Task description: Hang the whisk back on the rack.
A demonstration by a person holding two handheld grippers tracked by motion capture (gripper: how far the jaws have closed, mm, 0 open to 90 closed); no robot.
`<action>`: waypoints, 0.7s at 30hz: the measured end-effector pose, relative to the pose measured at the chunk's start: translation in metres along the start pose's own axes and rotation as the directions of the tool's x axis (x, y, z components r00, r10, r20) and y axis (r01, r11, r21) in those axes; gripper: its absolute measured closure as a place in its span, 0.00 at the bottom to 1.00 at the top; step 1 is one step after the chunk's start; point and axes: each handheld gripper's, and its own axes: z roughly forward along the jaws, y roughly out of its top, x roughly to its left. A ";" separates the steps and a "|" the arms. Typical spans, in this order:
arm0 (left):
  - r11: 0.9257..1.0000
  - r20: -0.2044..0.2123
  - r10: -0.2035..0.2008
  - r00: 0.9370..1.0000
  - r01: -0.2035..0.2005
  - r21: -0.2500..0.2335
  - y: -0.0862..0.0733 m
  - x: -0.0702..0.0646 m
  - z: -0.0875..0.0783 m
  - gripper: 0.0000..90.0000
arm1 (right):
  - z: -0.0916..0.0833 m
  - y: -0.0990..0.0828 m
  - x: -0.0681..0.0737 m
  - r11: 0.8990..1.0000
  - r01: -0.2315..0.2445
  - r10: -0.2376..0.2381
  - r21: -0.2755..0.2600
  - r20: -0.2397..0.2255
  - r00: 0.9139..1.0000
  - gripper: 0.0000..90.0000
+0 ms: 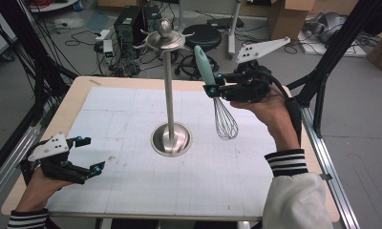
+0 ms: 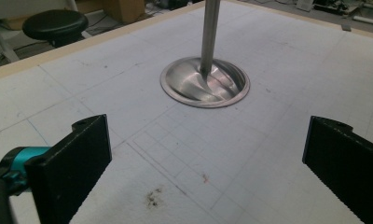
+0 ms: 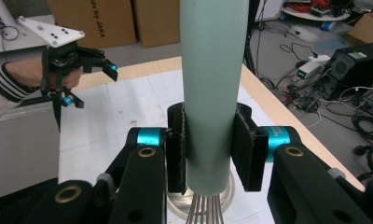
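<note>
Table (image 1: 84, 95) w/ a white grid mat, steel hook stand (image 1: 170, 86) upright mid-mat. Right gripper (image 1: 213, 85) is clamped on the whisk (image 1: 217, 102) by its mint handle, held in the air just right of the stand's pole, wires down. Left gripper (image 1: 89, 155) sits low at the near-left of the mat, jaws wide apart w/ nothing between.

**Black two-jaw grippers, striped cuffs**

The left gripper (image 1: 84, 155) and the right gripper (image 1: 214, 84) are alike: black angular frames, teal pivot caps near the jaws, and a pale grey three-cornered plate on top, drilled with small dark holes. In the right gripper view, brass-coloured pivot bushings sit in the black link arms, and the flat black jaw pads have a fine ribbed face. A black cable trails from the right gripper. Both sleeves are white with black-and-white striped cuffs.
</note>
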 end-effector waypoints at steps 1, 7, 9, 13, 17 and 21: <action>1.000 0.000 0.000 1.000 0.000 0.000 0.000 0.000 0.000 0.02 | 0.001 0.001 -0.001 1.000 0.001 -0.001 0.000 0.002 1.000 0.77; 1.000 0.000 -0.002 1.000 0.002 -0.001 0.000 0.000 -0.001 0.02 | 0.006 0.003 -0.003 1.000 -0.010 0.010 0.002 -0.003 1.000 0.77; 1.000 0.000 0.001 1.000 -0.001 0.000 0.000 0.001 -0.001 0.02 | 0.008 0.003 -0.004 1.000 -0.004 0.004 0.001 -0.005 1.000 0.77; 1.000 0.001 0.001 1.000 -0.001 0.002 0.000 0.000 -0.001 0.02 | 0.011 0.005 -0.004 1.000 -0.007 0.007 -0.001 -0.007 1.000 0.77; 1.000 0.001 -0.003 1.000 0.003 0.000 0.000 0.000 0.000 0.02 | 0.013 0.005 -0.005 1.000 -0.007 0.007 0.000 -0.010 1.000 0.77; 1.000 0.002 -0.001 1.000 0.001 0.002 0.000 0.000 -0.001 0.02 | 0.016 0.006 -0.006 1.000 -0.015 0.015 0.002 -0.008 1.000 0.77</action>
